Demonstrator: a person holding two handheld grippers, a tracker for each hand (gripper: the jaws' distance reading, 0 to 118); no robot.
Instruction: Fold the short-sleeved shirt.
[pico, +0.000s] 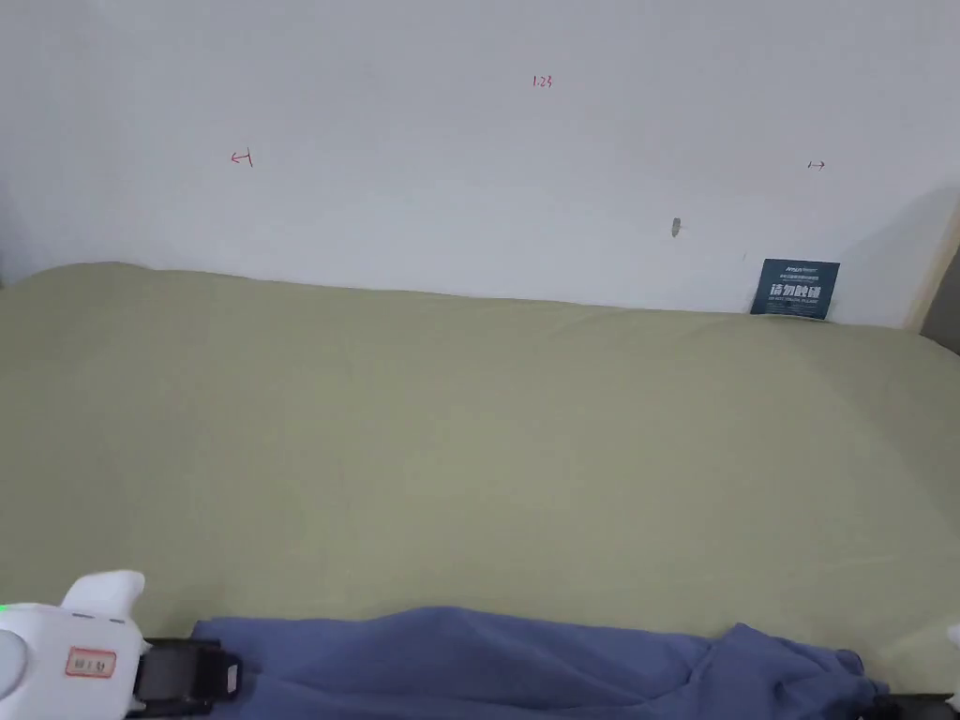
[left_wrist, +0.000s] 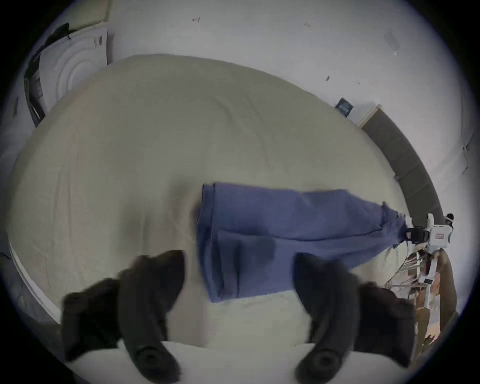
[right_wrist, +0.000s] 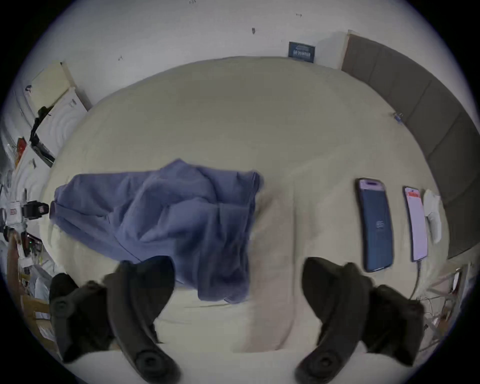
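Observation:
A blue short-sleeved shirt (pico: 525, 666) lies as a long rumpled band across the near edge of the bed (pico: 469, 422). My left gripper (left_wrist: 240, 259) is open, its jaws spread wide at the shirt's folded left end (left_wrist: 215, 246) and pressing on nothing. In the head view the left gripper (pico: 230, 670) sits right at that end. My right gripper (right_wrist: 239, 262) is open too, with the shirt's bunched right end (right_wrist: 223, 246) lying ahead between its jaws. Each gripper view shows the other gripper far off, the right one (left_wrist: 415, 233) and the left one (right_wrist: 33, 210), at opposite ends of the shirt.
Two phones (right_wrist: 376, 226) (right_wrist: 417, 223) and a small white object (right_wrist: 432, 215) lie on the bed right of the shirt. A padded grey headboard (right_wrist: 428, 117) bounds that side. A dark sign (pico: 795, 289) leans on the white wall. The sheet beyond the shirt is open.

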